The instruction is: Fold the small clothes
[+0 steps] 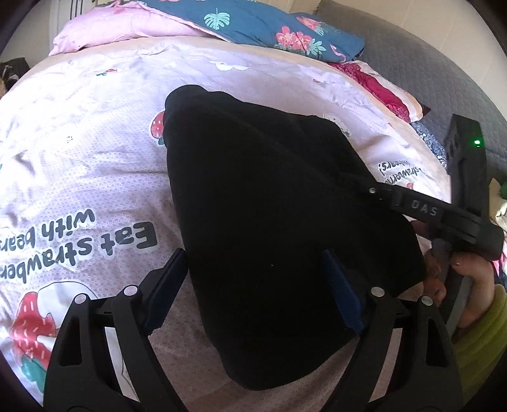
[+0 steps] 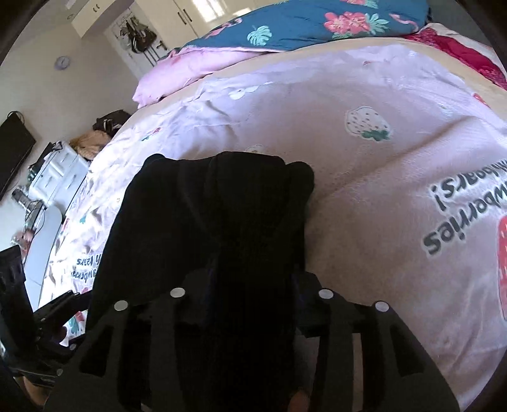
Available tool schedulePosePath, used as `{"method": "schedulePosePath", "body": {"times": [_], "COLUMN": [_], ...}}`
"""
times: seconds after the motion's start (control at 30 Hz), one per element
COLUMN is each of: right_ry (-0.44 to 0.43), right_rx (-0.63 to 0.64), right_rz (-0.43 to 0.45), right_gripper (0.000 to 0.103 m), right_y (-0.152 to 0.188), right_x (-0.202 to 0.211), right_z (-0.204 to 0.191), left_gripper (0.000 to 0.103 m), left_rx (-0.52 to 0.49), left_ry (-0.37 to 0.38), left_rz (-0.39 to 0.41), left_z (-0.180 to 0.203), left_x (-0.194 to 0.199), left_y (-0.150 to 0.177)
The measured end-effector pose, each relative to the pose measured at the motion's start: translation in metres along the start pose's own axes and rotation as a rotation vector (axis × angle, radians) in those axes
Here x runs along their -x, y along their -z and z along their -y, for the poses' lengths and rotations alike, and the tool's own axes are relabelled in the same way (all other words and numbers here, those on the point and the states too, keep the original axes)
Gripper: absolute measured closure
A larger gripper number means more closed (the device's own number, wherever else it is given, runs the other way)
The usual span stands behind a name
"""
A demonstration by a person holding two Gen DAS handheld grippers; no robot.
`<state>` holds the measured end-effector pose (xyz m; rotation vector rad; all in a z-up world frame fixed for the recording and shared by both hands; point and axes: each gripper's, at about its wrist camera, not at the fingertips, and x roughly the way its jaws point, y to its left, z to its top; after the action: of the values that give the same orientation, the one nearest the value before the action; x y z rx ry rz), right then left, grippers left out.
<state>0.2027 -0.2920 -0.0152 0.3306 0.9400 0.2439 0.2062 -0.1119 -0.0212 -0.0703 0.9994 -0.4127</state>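
So the biggest thing here is the bed, covered with a pink strawberry-print bedspread that has "Eat strawberries with bears" lettering on it. At the far end sits a teal floral quilt with a pale pink underside, and a red patterned pillow pokes out at the far right edge next to a grey quilted headboard.

The black garment lies in the middle of the bedspread, bunched and partly folded, dark enough that you can't really make out seams or what kind of piece it is.

The left gripper hangs low over the near end of the garment with its jaws spread wide: one finger stands over bare bedspread, the other over the black cloth, nothing pinched.

The right gripper is at the garment's right side. From its own camera the black cloth runs up between the two fingers, jaws partway apart, but everything's black on black, so I can't tell if the pads actually press on it.

A hand in a lime-green sleeve holds that gripper's handle.
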Motion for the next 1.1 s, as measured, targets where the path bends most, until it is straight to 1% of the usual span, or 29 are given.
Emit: {"method": "schedulePosePath", "body": {"times": [0.07, 0.1, 0.13, 0.17, 0.2, 0.27, 0.33, 0.4, 0.53, 0.57, 0.6, 0.63, 0.67, 0.73, 0.77, 0.8, 0.83, 0.87, 0.97, 1.03, 1.1], "right_ry": [0.023, 0.043, 0.05, 0.056, 0.053, 0.051, 0.059, 0.06, 0.064, 0.054, 0.027, -0.004, 0.018, 0.048, 0.077, 0.119, 0.156, 0.169, 0.173, 0.209, 0.244], "right_rx": [0.017, 0.033, 0.038, 0.041, 0.037, 0.035, 0.033, 0.017, -0.004, -0.005, -0.002, 0.002, 0.026, 0.053, 0.051, 0.046, 0.041, 0.036, 0.033, 0.065, 0.099], "right_rz": [0.009, 0.015, 0.015, 0.008, -0.003, -0.012, -0.018, -0.024, -0.022, -0.025, -0.033, -0.039, -0.029, -0.019, -0.03, -0.035, -0.023, -0.016, 0.021, 0.053, 0.097], "right_gripper": [0.062, 0.059, 0.058, 0.055, 0.049, 0.043, 0.041, 0.035, 0.035, 0.039, 0.068, 0.082, 0.084, 0.085, 0.08, 0.064, 0.054, 0.042, 0.04, 0.033, 0.022], "right_y": [0.0, 0.001, 0.001, 0.003, 0.006, 0.012, 0.018, 0.028, 0.042, 0.045, 0.048, 0.05, 0.051, 0.052, 0.053, 0.054, 0.055, 0.056, 0.061, 0.065, 0.07], "right_x": [0.009, 0.015, 0.017, 0.021, 0.023, 0.029, 0.033, 0.039, 0.047, 0.049, 0.049, 0.05, 0.053, 0.054, 0.051, 0.049, 0.05, 0.052, 0.065, 0.073, 0.086], "right_z": [-0.003, -0.006, -0.009, -0.011, -0.011, -0.012, -0.012, -0.01, -0.006, -0.005, -0.006, -0.007, -0.012, -0.016, -0.017, -0.017, -0.016, -0.015, -0.017, -0.022, -0.029], "left_gripper": [0.025, 0.025, 0.025, 0.025, 0.025, 0.025, 0.025, 0.025, 0.025, 0.025, 0.025, 0.025, 0.025, 0.025, 0.025, 0.025, 0.025, 0.025, 0.025, 0.025, 0.021], "left_rx": [0.003, 0.005, 0.005, 0.005, 0.007, 0.008, 0.01, 0.007, 0.006, 0.011, 0.015, 0.024, 0.028, 0.028, 0.029, 0.031, 0.031, 0.031, 0.024, 0.019, 0.019], "left_ry": [0.001, 0.002, 0.001, 0.0, 0.0, 0.003, 0.005, 0.009, 0.009, 0.012, 0.016, 0.024, 0.024, 0.024, 0.026, 0.028, 0.03, 0.029, 0.026, 0.026, 0.026], "left_rz": [0.0, 0.001, 0.003, 0.004, 0.006, 0.011, 0.012, 0.013, 0.011, 0.009, 0.007, 0.003, 0.004, 0.009, 0.008, 0.007, 0.01, 0.014, 0.022, 0.03, 0.039], "left_z": [0.0, 0.0, 0.0, 0.0, -0.001, -0.001, -0.001, 0.0, 0.0, -0.002, -0.002, -0.003, -0.004, -0.003, -0.003, -0.003, -0.003, -0.003, -0.002, -0.001, -0.001], "left_x": [0.001, 0.002, 0.003, 0.005, 0.007, 0.011, 0.013, 0.016, 0.019, 0.019, 0.019, 0.019, 0.02, 0.023, 0.024, 0.025, 0.027, 0.03, 0.038, 0.043, 0.049], "left_y": [0.0, 0.0, 0.001, 0.002, 0.005, 0.007, 0.008, 0.01, 0.013, 0.014, 0.014, 0.016, 0.017, 0.02, 0.021, 0.021, 0.022, 0.023, 0.025, 0.026, 0.027]}}
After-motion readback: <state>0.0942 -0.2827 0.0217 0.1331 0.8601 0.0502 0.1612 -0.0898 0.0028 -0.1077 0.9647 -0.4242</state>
